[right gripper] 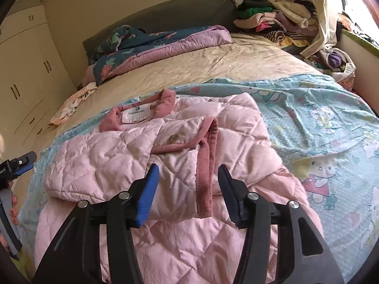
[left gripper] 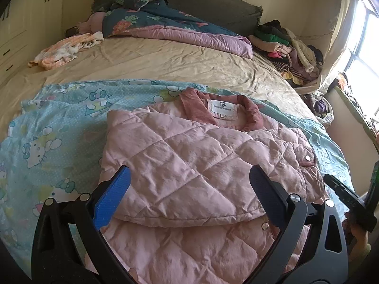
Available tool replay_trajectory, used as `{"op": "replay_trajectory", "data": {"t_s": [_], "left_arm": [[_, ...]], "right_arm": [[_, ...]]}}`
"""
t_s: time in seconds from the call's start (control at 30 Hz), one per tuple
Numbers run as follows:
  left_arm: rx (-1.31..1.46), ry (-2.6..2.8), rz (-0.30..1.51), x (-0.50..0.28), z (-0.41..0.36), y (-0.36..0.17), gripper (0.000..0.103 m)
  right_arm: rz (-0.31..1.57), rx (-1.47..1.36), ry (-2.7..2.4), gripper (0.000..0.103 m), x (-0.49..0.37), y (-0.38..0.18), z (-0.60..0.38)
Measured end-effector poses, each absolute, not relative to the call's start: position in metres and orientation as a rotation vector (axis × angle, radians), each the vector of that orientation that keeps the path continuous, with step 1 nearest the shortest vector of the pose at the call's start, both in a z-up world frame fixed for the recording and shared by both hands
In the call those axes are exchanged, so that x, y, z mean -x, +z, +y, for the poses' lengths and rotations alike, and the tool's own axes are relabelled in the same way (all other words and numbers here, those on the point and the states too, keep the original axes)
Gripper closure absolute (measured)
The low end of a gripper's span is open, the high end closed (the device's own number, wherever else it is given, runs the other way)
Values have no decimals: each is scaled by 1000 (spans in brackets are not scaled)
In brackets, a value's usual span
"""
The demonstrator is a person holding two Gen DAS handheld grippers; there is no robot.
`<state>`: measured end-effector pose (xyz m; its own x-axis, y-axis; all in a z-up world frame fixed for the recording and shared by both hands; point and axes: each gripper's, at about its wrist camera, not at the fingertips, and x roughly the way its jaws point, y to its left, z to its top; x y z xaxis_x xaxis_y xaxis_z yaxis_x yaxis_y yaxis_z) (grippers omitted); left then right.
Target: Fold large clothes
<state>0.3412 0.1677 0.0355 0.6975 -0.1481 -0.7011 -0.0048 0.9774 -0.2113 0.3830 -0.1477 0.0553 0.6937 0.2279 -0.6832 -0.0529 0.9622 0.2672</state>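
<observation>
A pink quilted jacket [left gripper: 189, 156] lies on a light blue cartoon-print sheet [left gripper: 54, 127], collar and white label away from me. Its left side and sleeve are folded over the front. My left gripper [left gripper: 189, 172] hovers open and wide above that fold, touching nothing. In the right wrist view the jacket [right gripper: 113, 156] has its right sleeve laid across the chest, with the dark pink corduroy cuff [right gripper: 205, 172] pointing toward me. My right gripper [right gripper: 188, 169] stands open with the cuff lying between its blue pads [right gripper: 148, 189], which do not press on it. The left gripper [right gripper: 21, 163] shows at the left edge.
The jacket lies on a bed with a beige sheet [left gripper: 165, 64]. A rumpled floral and pink duvet [left gripper: 165, 26] sits at the headboard, a striped garment [left gripper: 66, 49] to the left, a heap of clothes [left gripper: 289, 47] at the right. Cupboards [right gripper: 26, 71] line the left wall.
</observation>
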Motion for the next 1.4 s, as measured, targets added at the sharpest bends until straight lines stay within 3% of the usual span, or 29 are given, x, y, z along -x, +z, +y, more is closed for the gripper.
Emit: {"op": "replay_trajectory", "data": {"t_s": [0.4,0.67,0.93,1.1,1.4], "left_arm": [[204,-92,960,-375,147,-22,9],[170,-73,986,-382,148,-52,8],[174,-79,987,-388,152,-58,8],[167,-75,976,-391,154,-62,8],[157,-63,943,-371,149,-45,8]], "right_arm": [[772,-139,256,29,-391,86,-115],[806,-6,338,24,-407,84,-69],[890,129,366,22,-430,53,-34],[1013,189,343,12,-447,6,-25],[982,166,314,7,-454,-21,-23]]}}
